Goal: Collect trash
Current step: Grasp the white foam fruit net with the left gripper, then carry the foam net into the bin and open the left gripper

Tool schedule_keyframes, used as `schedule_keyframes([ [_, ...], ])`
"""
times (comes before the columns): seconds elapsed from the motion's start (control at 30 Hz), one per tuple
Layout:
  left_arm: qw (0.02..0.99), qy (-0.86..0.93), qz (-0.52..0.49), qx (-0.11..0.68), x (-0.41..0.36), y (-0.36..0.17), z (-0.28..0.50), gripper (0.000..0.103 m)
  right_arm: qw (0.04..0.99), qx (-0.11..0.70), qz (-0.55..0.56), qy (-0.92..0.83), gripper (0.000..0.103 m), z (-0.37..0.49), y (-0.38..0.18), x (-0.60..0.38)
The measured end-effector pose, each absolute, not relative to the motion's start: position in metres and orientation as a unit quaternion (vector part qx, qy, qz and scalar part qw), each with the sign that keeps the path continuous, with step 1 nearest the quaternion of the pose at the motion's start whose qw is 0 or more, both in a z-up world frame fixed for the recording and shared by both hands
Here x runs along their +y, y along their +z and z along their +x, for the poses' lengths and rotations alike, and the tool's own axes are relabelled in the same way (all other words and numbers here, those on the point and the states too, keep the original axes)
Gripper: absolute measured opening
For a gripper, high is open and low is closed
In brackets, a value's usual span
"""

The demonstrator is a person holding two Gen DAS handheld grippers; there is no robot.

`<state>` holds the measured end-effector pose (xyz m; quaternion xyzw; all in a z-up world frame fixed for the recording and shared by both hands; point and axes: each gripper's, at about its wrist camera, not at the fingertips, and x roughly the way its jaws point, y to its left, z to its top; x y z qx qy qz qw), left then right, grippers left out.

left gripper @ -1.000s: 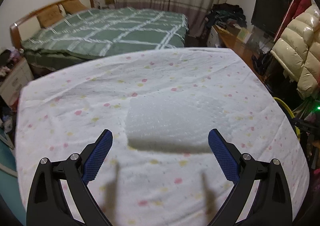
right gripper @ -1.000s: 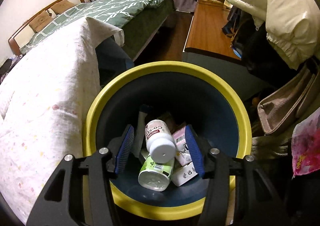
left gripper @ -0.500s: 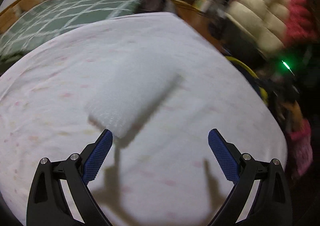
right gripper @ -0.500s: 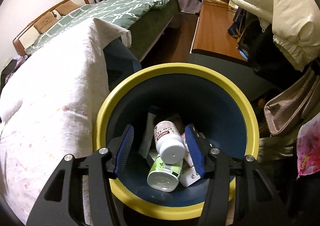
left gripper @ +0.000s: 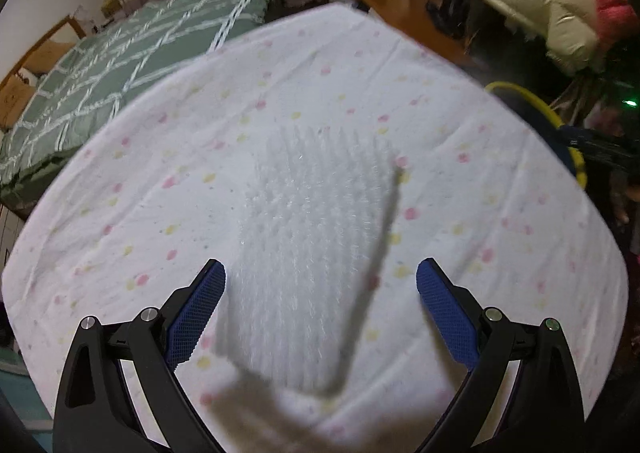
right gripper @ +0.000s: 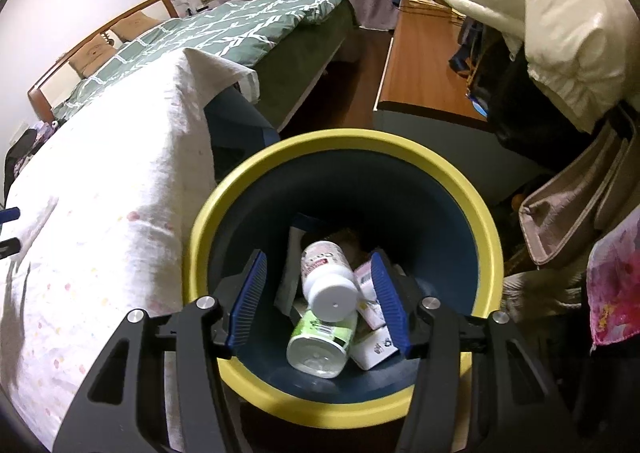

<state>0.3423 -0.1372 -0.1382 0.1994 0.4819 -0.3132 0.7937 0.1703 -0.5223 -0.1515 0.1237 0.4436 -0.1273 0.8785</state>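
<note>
A sheet of white bubble wrap (left gripper: 316, 221) lies flat on the white dotted cloth (left gripper: 140, 213). My left gripper (left gripper: 320, 293) hovers over the sheet's near end, open wide, and its blue pads (left gripper: 196, 309) touch nothing. My right gripper (right gripper: 320, 257) hangs open above the blue bin with a yellow rim (right gripper: 460, 189), and nothing is between its fingers. Down in the bin lie a white capped bottle (right gripper: 328, 281), a green-labelled bottle (right gripper: 320, 341) and small boxes (right gripper: 374, 349). The left wrist view shows the bin's rim (left gripper: 532, 101) past the cloth's right edge.
A bed with a green checked quilt (right gripper: 248, 29) stands behind the clothed surface. A wooden cabinet (right gripper: 420, 65) runs along the right, with puffy cream coats (right gripper: 560, 13) and a beige bag (right gripper: 568, 205) crowding the bin's right side. Curtains hang at the back.
The left gripper has swung across the cloth and rolled, so the bubble wrap now runs lengthwise between its fingers. The right gripper has stayed over the bin with the same gap.
</note>
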Motion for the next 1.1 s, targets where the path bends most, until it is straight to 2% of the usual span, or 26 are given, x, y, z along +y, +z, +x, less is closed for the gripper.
schedule_keyframes([
  [0.1,0.792,-0.309,0.195,0.49,-0.141,-0.146,0.35,0.095,0.878,0.445,0.125,-0.127,0.052,0.169,-0.153,-0.525],
  [0.17,0.791,-0.308,0.182,0.496,-0.141,-0.15,0.354,0.091,0.878,0.445,0.127,-0.125,0.052,0.169,-0.154,-0.525],
  [0.23,0.795,-0.297,0.18,0.497,-0.142,-0.151,0.357,0.079,0.879,0.443,0.13,-0.121,0.052,0.168,-0.154,-0.523],
  [0.27,0.797,-0.292,0.184,0.497,-0.142,-0.15,0.357,0.076,0.879,0.443,0.131,-0.119,0.052,0.168,-0.155,-0.523],
  [0.43,0.797,-0.288,0.18,0.5,-0.143,-0.145,0.352,0.037,0.88,0.443,0.134,-0.105,0.052,0.166,-0.156,-0.516],
  [0.5,0.796,-0.291,0.181,0.498,-0.145,-0.143,0.346,0.032,0.882,0.441,0.135,-0.102,0.052,0.164,-0.154,-0.514],
  [0.77,0.797,-0.321,0.19,0.476,-0.178,-0.117,0.312,0.031,0.891,0.42,0.141,-0.103,0.052,0.136,-0.135,-0.514],
  [1.1,0.77,-0.395,0.205,0.457,-0.289,-0.092,0.261,0.031,0.895,0.403,0.137,-0.129,0.053,0.086,-0.124,-0.528],
])
